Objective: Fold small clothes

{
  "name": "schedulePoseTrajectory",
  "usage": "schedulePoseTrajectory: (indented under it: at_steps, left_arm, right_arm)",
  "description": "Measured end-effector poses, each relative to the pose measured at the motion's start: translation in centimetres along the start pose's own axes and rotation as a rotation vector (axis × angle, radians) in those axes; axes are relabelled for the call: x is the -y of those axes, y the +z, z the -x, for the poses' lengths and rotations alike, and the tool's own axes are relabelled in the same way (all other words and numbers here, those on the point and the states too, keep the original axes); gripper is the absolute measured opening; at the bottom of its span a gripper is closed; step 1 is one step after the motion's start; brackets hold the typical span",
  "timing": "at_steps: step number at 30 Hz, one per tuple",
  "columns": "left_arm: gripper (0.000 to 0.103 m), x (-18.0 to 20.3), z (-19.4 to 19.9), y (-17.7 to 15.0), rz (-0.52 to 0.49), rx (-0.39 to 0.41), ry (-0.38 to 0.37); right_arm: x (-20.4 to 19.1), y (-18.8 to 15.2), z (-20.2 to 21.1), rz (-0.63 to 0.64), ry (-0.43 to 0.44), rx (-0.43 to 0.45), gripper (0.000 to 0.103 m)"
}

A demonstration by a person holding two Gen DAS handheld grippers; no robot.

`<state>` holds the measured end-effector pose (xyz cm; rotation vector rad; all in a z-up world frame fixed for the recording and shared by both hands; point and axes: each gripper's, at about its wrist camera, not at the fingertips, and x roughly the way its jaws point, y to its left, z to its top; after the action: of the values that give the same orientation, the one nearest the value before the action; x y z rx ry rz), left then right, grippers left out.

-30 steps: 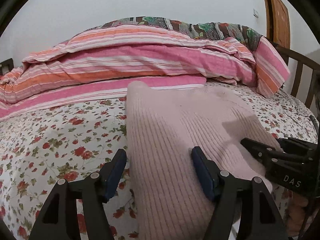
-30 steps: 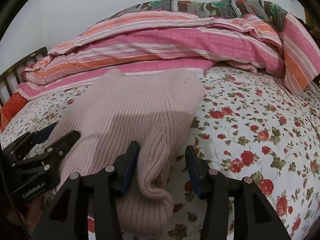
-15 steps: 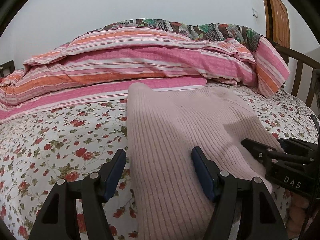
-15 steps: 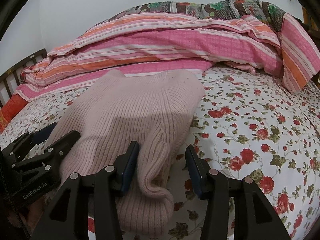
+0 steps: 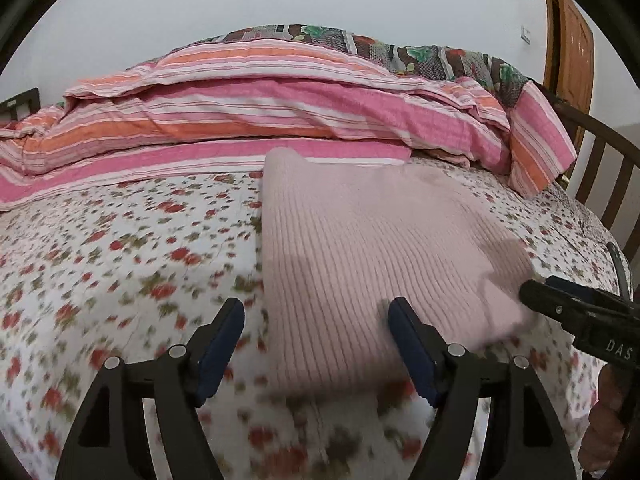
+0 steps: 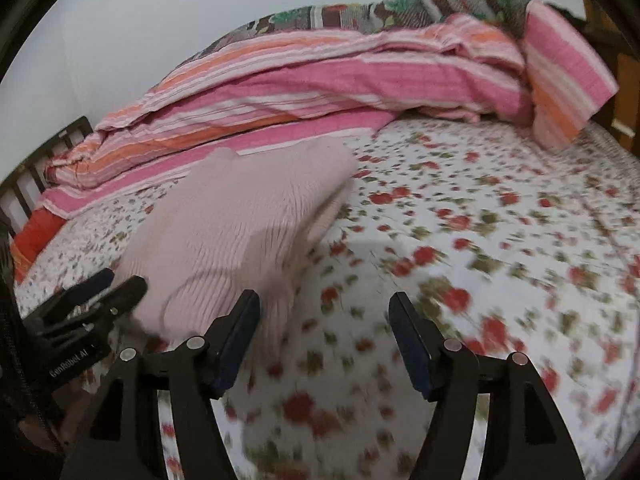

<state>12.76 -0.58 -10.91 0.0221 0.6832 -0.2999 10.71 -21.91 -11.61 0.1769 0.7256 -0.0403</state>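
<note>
Folded pink sweater (image 5: 372, 264) lies mid-bed on floral sheet (image 5: 120, 264). Left gripper (image 5: 316, 344) and right gripper (image 6: 324, 336): jaws opening, empty. Risk: jaw snags knit, undoing fold.

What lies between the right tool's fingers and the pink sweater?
Only bare floral bedsheet; right tool, jaws opening, is clear of pink sweater, right wrist view.

Both wrist views close, angled down; share sweater (image 5: 372, 256) (image 6: 240, 224)
</note>
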Motion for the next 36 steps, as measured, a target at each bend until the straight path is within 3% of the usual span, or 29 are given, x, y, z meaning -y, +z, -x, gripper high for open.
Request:
schedulePoseTrajectory:
  at_steps: [5, 10, 13, 18, 25, 36]
  left_arm:
    - [0.076, 1.7, 4.7, -0.3, -0.071, 0.017, 0.078]
    - [0.082, 2.4, 10.6, -0.1, -0.069, 0.026, 0.13]
    - [0.087, 2.3, 14.1, -0.3, -0.025, 0.046, 0.123]
    - [0.089, 2.4, 18.5, 0.3, 0.019, 0.096, 0.119]
    - [0.09, 2.9, 21.3, 1.4, 0.038, 0.146, 0.12]
    - [0.09, 4.0, 21.0, 1.4, 0.011, 0.14, 0.137]
  right_arm:
    - [-0.8, -0.4, 4.4, 0.002, -0.025, -0.01, 0.066]
    - [-1.8, -0.3, 9.8, -0.006, -0.049, 0.008, 0.067]
    - [-2.1, -0.7, 12.7, -0.003, -0.047, 0.023, 0.074]
    - [-2.5, -1.3, 16.1, 0.011, -0.048, 0.064, 0.098]
    - [-3.1, -0.9, 18.5, 0.049, -0.086, 0.1, 0.101]
    - [-3.3, -0.6, 19.1, 0.064, -0.111, 0.116, 0.101]
